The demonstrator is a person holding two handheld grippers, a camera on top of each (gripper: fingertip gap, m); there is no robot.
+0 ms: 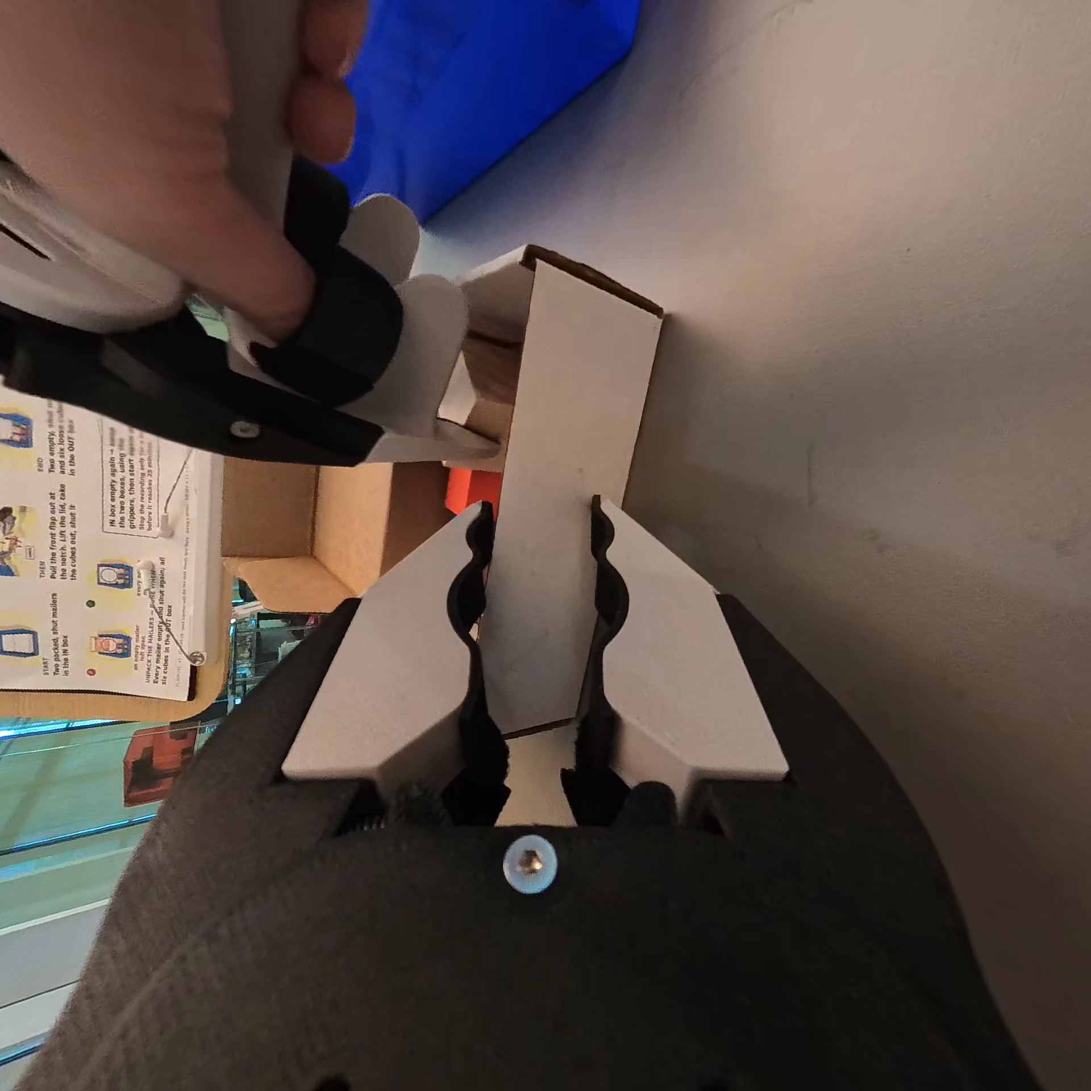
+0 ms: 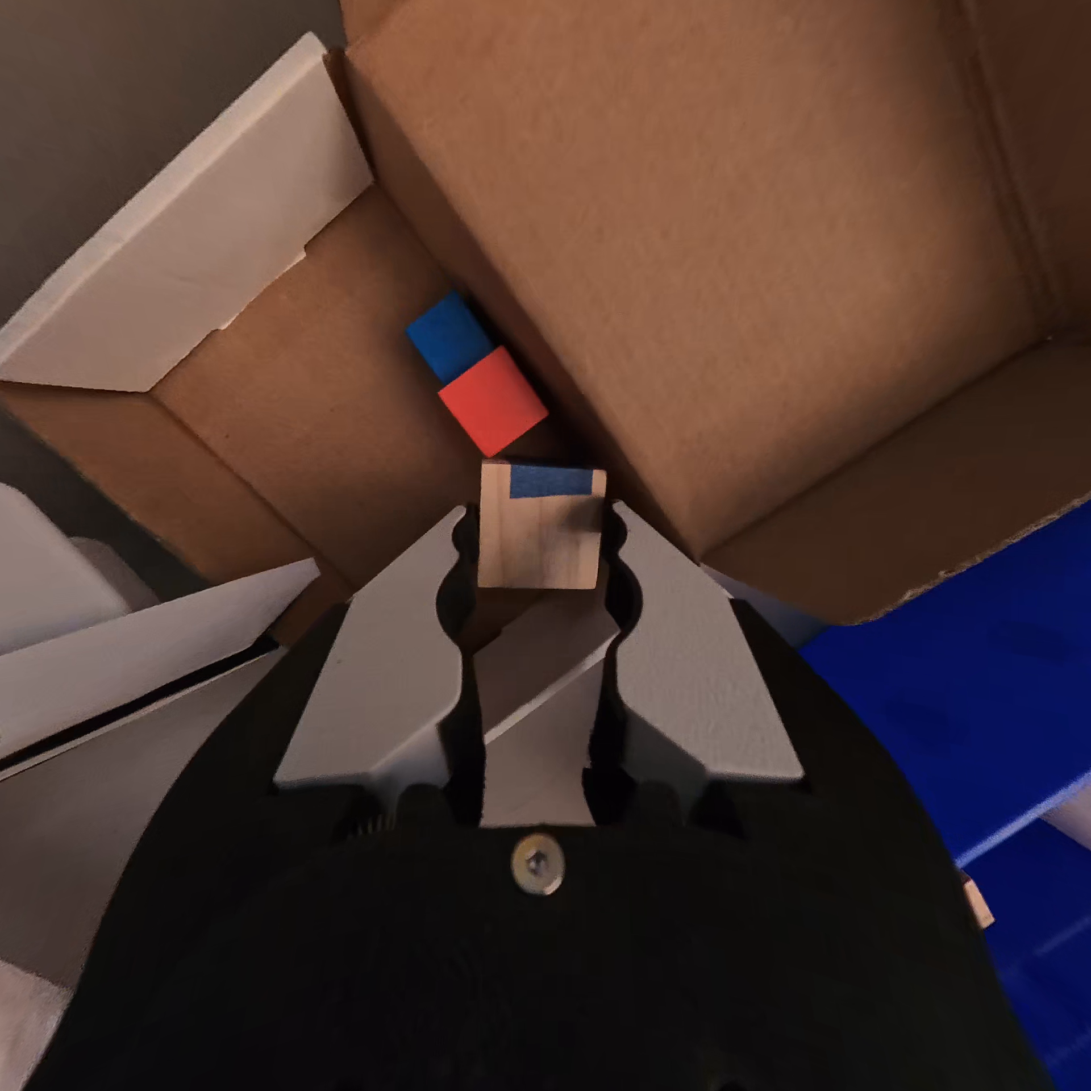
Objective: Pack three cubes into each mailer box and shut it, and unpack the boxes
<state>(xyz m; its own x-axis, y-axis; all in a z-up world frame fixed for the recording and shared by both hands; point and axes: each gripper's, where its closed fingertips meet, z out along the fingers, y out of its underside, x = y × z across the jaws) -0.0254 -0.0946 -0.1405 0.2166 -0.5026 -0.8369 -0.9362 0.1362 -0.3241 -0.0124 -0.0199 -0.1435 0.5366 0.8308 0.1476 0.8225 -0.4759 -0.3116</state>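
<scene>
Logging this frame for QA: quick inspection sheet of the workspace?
Surface: grey table, bare where it shows.
Job's things: white mailer box, lid open; blue cube and red cube touching inside; wooden cube with blue tape.
Clutter: brown carton, instruction sheet, blue bin.
Grippers: left tool clamps the mailer wall; right tool holds the wooden cube.
Cables: nothing seen.
Surroundings: blurred, cannot tell.
</scene>
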